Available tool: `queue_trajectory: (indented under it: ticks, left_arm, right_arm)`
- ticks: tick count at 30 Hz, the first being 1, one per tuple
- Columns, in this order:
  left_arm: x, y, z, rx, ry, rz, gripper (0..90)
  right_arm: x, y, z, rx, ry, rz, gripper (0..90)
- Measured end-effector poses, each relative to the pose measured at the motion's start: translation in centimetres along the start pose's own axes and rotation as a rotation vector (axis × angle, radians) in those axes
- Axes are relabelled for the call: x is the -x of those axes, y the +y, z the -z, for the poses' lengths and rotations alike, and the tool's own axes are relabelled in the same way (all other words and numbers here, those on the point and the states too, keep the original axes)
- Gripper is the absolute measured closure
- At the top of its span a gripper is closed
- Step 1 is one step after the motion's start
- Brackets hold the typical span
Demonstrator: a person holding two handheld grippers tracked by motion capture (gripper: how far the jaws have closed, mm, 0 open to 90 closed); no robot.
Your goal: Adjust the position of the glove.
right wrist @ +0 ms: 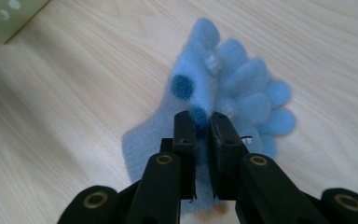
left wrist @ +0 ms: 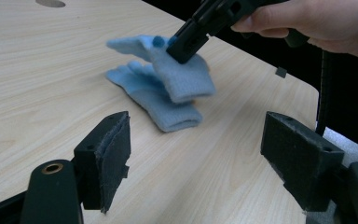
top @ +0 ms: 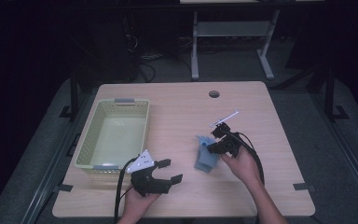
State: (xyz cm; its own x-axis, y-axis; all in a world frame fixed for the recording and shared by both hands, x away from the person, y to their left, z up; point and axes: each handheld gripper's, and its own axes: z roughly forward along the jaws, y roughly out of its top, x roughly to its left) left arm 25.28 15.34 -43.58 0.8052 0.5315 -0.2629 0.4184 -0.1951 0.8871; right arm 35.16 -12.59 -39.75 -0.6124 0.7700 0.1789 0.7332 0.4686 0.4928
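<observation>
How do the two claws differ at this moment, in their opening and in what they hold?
The left claw stands wide open and holds nothing, while the right claw is shut on the blue glove. The left claw hovers near the green basket, apart from the glove; the right claw lifts one glove off another glove lying beneath. Both have black jaws and are hand-held.

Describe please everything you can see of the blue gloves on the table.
The blue gloves are a pair, light blue and fleecy, with darker blue dots. One lies flat on the wooden table, to the right of the green basket. The other is pinched in the right gripper, whose jaws are closed on the fabric, and hangs partly raised over the first. Their fingers point away from that gripper. The left gripper is open, apart from them.
</observation>
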Motion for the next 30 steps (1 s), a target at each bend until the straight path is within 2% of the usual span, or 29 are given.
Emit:
queue_trajectory:
  ticks: [3, 15, 21, 22, 26, 30]
  left_arm:
    - [0.0, 0.0, 0.0, -0.001, 0.001, -0.001, 23.8]
    - [0.0, 0.0, 0.0, -0.003, 0.0, -0.005, 23.8]
    - [0.0, 0.0, 0.0, -0.003, -0.001, -0.004, 23.8]
    - [0.1, 0.0, 0.0, -0.003, -0.002, -0.003, 23.8]
    - [0.1, 0.0, 0.0, -0.006, -0.002, -0.008, 23.8]
    - [0.1, 0.0, 0.0, -0.005, -0.001, -0.007, 23.8]
  right_arm:
    - [-0.1, 0.0, -0.3, 0.002, 0.015, -0.012, 82.3]
    - [-0.7, -0.4, -2.0, -0.021, -0.032, 0.004, 80.5]
    - [-0.6, -0.5, -2.3, -0.017, -0.043, -0.01, 77.7]
    - [-0.6, -0.6, -2.6, -0.025, -0.049, -0.005, 74.4]
    - [-0.5, -0.6, -3.0, -0.04, -0.052, 0.0, 71.3]
    - [-0.6, -0.5, -3.1, -0.049, -0.065, -0.017, 62.2]
